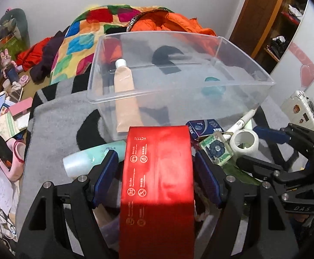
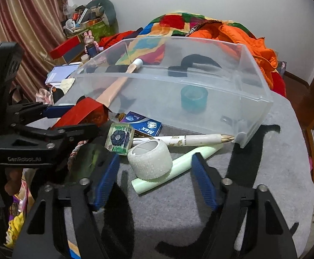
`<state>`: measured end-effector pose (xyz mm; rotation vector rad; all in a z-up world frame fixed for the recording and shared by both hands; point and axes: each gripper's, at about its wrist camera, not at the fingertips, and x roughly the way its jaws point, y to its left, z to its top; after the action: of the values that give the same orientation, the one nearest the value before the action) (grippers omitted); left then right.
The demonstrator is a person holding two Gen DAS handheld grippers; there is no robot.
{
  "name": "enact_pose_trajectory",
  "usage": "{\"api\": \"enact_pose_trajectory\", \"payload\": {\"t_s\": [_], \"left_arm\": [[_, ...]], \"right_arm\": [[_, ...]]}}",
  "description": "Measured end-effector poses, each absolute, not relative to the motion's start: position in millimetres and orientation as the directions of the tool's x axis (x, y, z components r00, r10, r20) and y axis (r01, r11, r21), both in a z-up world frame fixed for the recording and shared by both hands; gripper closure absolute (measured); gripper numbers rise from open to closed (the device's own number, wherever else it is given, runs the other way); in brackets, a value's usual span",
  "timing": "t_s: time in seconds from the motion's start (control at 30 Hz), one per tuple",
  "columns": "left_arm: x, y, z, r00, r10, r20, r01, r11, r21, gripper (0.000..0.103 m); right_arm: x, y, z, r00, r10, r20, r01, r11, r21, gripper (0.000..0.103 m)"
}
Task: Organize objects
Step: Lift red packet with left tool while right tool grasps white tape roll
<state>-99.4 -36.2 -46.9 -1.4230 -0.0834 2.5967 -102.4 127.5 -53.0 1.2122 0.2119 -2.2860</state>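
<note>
We carry the red box toward the clear bin.

Left wrist: our left gripper (image 1: 157,172) clamps the red box (image 1: 157,183) just before the clear bin (image 1: 178,99); next, lift over its rim. Right wrist: our right gripper (image 2: 154,172) hangs wide open around the white tape roll (image 2: 149,161).

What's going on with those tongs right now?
Left tongs shut on red box, facing clear bin. Right tongs open around white tape roll.
</note>
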Motion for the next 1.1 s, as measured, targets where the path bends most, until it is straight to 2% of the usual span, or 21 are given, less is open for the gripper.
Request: {"api": "enact_pose_trajectory", "payload": {"t_s": [0.07,0.1,0.13,0.53,1.1], "left_arm": [[-98,-35,-47,-0.534,0.183,-0.825,-0.131,-0.982,-0.134,0.037],[-98,-34,-47,-0.534,0.188,-0.824,-0.134,-0.982,-0.136,0.046],[-97,-34,-47,-0.533,0.188,-0.825,-0.135,-0.981,-0.136,0.049],[-76,-34,-25,-0.613,0.149,-0.776,-0.11,-0.989,-0.102,0.049],[-79,-33,30,-0.745,0.127,-0.655,-0.093,-0.992,-0.087,0.049]], "right_arm": [[-99,126,-53,-0.464,-0.377,-0.802,0.535,-0.841,0.086,0.054],[-98,126,-52,-0.465,-0.379,-0.8,0.539,-0.838,0.084,0.06],[-98,126,-52,-0.463,-0.386,-0.798,0.544,-0.834,0.088,0.065],[-94,144,-32,-0.503,-0.409,-0.761,0.515,-0.849,0.116,0.066],[-106,160,26,-0.629,-0.459,-0.627,0.472,-0.867,0.161,0.066]]}}
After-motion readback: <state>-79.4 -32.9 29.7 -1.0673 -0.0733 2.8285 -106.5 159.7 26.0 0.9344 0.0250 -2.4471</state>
